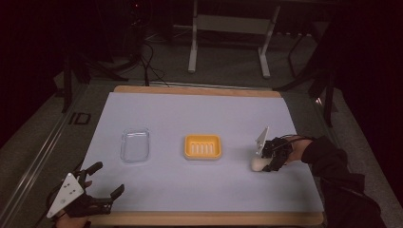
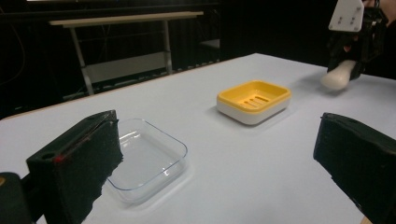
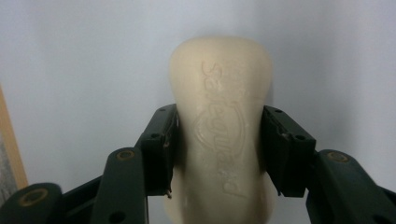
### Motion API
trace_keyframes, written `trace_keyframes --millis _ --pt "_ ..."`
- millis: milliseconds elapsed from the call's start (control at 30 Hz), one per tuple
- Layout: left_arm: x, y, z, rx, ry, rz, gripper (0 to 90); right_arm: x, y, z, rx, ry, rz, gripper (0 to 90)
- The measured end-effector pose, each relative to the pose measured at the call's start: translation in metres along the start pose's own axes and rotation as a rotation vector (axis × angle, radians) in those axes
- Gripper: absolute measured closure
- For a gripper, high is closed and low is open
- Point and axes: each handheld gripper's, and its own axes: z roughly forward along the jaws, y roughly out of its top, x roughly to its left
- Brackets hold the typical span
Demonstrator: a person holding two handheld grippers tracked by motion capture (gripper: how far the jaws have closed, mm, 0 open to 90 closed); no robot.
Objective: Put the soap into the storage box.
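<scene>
Between your right gripper's (image 3: 219, 154) closed jaws sits the soap bar (image 3: 219, 121), long axis running straight ahead; the yellow soap dish (image 1: 203, 146) waits off toward your idle, open left gripper (image 1: 97, 183).

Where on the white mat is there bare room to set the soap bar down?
Bare mat lies behind the yellow soap dish and clear lid, between them, and along the near edge. The dish itself is empty. It is tightest around the right hand-held gripper holding the soap bar.
</scene>
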Motion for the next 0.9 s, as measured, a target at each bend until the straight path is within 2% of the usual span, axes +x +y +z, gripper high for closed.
trace_keyframes --millis 33,67,100,133,267,500,900 --pt "0.000 0.000 0.001 0.000 -0.002 0.002 1.1 -0.001 0.001 -0.001 -0.001 0.006 0.003 49.2" --pt "0.000 0.000 0.001 0.003 -0.006 0.001 1.1 0.000 0.002 -0.003 -0.007 -0.008 -0.004 49.3" --pt "-0.001 0.000 0.001 0.006 -0.008 0.002 1.1 -0.002 0.003 -0.005 -0.014 0.002 0.009 49.3" --pt "-0.001 0.000 0.001 0.007 -0.010 0.006 1.1 -0.002 0.005 -0.007 -0.017 0.003 0.002 49.3" --pt "-0.002 -0.001 0.001 0.006 -0.020 0.007 1.1 -0.001 0.012 -0.014 -0.013 -0.023 -0.006 49.3" --pt "-0.002 -0.001 0.002 0.011 -0.027 0.008 1.1 -0.005 0.023 -0.025 -0.007 -0.009 -0.003 49.2" --pt "-0.004 -0.001 0.003 0.016 -0.027 0.008 1.2 -0.010 0.045 -0.048 -0.012 -0.048 -0.024 49.3"
